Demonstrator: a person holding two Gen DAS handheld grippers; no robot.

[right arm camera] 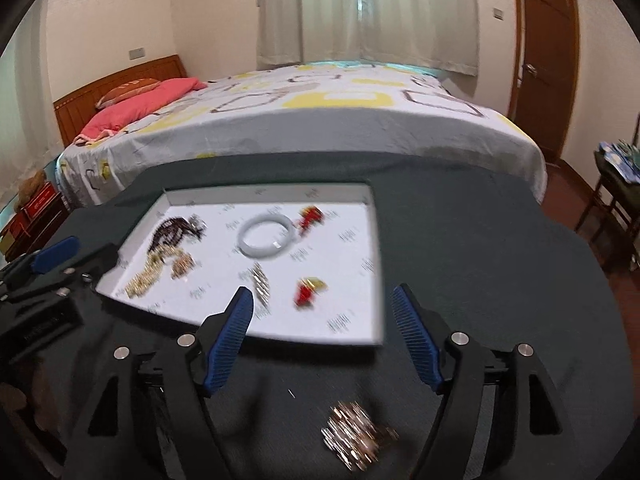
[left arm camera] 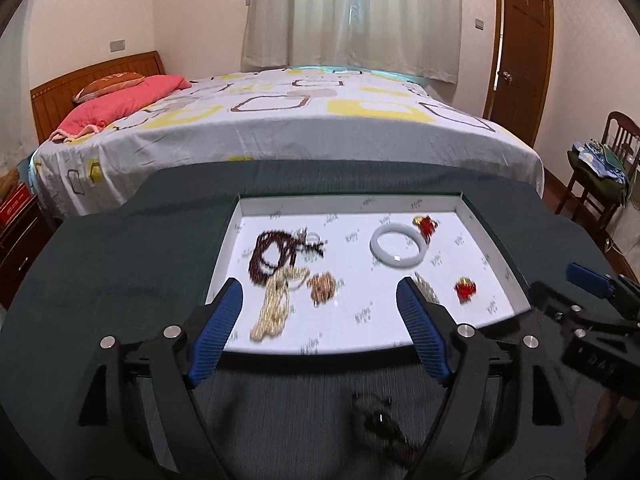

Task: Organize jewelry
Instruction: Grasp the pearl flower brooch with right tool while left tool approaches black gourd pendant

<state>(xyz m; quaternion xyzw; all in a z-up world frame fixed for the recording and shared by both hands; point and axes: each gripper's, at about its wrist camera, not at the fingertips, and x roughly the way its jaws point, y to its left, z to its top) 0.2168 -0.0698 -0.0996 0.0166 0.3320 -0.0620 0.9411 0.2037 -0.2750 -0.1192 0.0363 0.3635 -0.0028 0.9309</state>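
A shallow white tray (left arm camera: 352, 202) lies on a dark green cloth (left arm camera: 120, 272). It holds a dark red bead necklace (left arm camera: 272, 254), a pearl strand (left arm camera: 274, 308), a gold bead bracelet (left arm camera: 322, 286), a white bangle (left arm camera: 398, 246) and two red ornaments (left arm camera: 465, 290). My left gripper (left arm camera: 320, 284) hovers open over the tray's near edge, empty. A dark, blurred piece (left arm camera: 380, 420) lies on the cloth below it. My right gripper (right arm camera: 323, 291) is open and empty above the tray's (right arm camera: 272, 194) near right corner. A gold chain heap (right arm camera: 356, 436) lies on the cloth beneath it.
A bed (left arm camera: 304, 120) with a patterned sheet stands just behind the table. A wooden chair (left arm camera: 600, 168) piled with fabric and a brown door (left arm camera: 520, 48) are at the right. A red nightstand (left arm camera: 20, 216) is at the left.
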